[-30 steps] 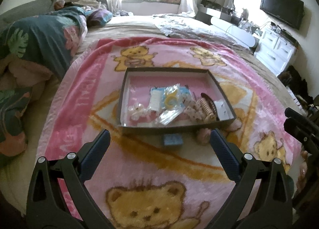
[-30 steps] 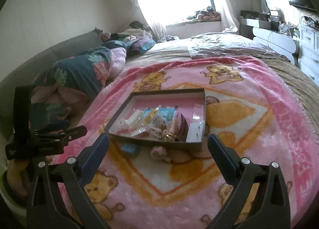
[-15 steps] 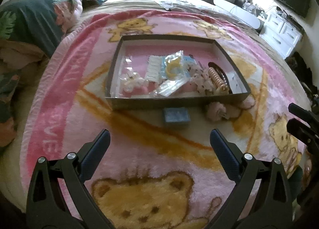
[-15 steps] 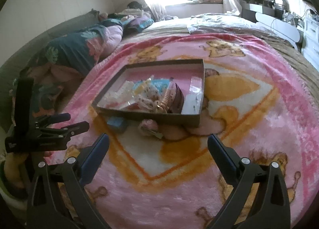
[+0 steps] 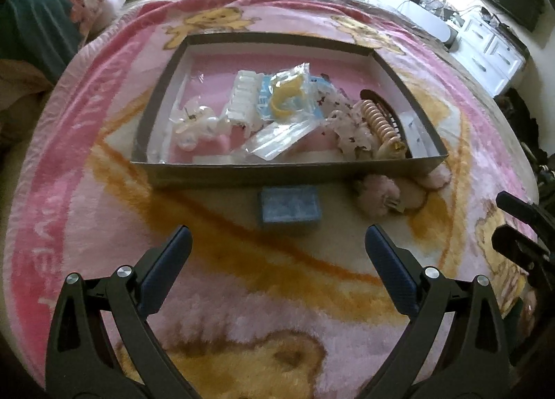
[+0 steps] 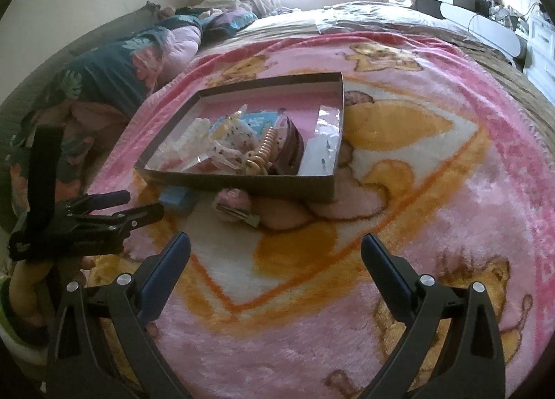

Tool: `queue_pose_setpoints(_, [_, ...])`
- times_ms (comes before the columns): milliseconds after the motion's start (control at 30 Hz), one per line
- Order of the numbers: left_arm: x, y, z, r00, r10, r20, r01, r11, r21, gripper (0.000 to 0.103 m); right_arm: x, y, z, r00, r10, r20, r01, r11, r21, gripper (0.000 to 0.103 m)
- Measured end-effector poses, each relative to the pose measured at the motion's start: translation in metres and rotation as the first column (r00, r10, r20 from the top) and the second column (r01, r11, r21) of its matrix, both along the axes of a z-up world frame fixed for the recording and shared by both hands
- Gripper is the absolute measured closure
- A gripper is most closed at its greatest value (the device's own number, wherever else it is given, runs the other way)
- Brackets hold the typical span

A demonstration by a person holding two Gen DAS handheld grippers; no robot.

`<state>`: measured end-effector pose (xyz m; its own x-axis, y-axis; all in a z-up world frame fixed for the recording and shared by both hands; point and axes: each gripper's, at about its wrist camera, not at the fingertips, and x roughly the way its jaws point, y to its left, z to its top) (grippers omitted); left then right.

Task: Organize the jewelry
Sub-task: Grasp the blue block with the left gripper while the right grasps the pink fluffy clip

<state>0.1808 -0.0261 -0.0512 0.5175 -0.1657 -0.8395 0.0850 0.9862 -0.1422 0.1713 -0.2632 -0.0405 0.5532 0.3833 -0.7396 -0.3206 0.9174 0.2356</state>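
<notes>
A shallow dark tray (image 5: 281, 170) sits on a pink teddy-bear blanket (image 5: 242, 281). The left gripper (image 5: 277, 243) hangs above the blanket with its jaws spread wide and empty; one small blue box (image 5: 288, 205) lies ahead of them, between the fingers' lines and just outside the tray's near wall. One fluffy pink hair clip (image 5: 380, 196) lies beside the box. The right gripper (image 6: 275, 248) is likewise spread and empty, the clip ahead of it. Inside the tray are one beige claw clip (image 5: 380, 121) and several clear packets, too jumbled to count.

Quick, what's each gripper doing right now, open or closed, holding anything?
Left gripper: open, holding nothing, above the blanket near the blue box.
Right gripper: open, holding nothing.
</notes>
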Motion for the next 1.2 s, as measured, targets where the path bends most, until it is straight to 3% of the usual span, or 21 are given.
queue_pose_setpoints(200, [0.011, 0.0, -0.01, 1.0, 0.011, -0.015, -0.012, 1.0, -0.026, 0.016, 0.009, 0.006, -0.009, 1.0, 0.013, -0.016, -0.013, 1.0, -0.023, 0.005])
queue_pose_setpoints(300, [0.017, -0.001, -0.017, 0.999, 0.018, -0.029, -0.019, 1.0, -0.025, 0.028, 0.015, 0.01, -0.015, 0.999, 0.023, -0.025, -0.024, 0.999, -0.035, 0.005])
queue_pose_setpoints(467, [0.022, -0.001, -0.026, 0.999, 0.008, -0.054, -0.01, 0.999, -0.038, 0.06, 0.024, 0.023, -0.02, 0.998, 0.05, -0.028, -0.051, 0.997, -0.049, 0.005])
queue_pose_setpoints(533, [0.021, -0.002, -0.026, 0.999, -0.006, -0.049, 0.004, 0.999, -0.037, 0.066, 0.028, 0.032, -0.023, 0.997, 0.073, -0.03, -0.075, 0.996, -0.058, 0.007])
queue_pose_setpoints(867, [0.014, 0.022, -0.014, 0.999, 0.015, -0.035, -0.017, 0.998, -0.06, 0.066, 0.05, 0.077, -0.046, 0.982, 0.18, -0.059, -0.186, 0.975, -0.12, 0.039])
queue_pose_setpoints(967, [0.011, 0.029, -0.009, 0.999, 0.025, -0.027, -0.027, 0.997, -0.067, 0.066, 0.054, 0.085, -0.052, 0.979, 0.196, -0.063, -0.203, 0.97, -0.132, 0.052])
queue_pose_setpoints(1033, [0.008, 0.033, -0.005, 0.999, 0.029, -0.022, -0.031, 0.997, -0.074, 0.066, 0.055, 0.089, -0.054, 0.976, 0.21, -0.063, -0.216, 0.967, -0.131, 0.07])
queue_pose_setpoints(1200, [0.0, 0.041, 0.005, 0.999, 0.042, -0.003, -0.042, 0.995, -0.087, 0.066, 0.048, 0.095, -0.048, 0.969, 0.24, -0.058, -0.245, 0.964, -0.101, 0.076])
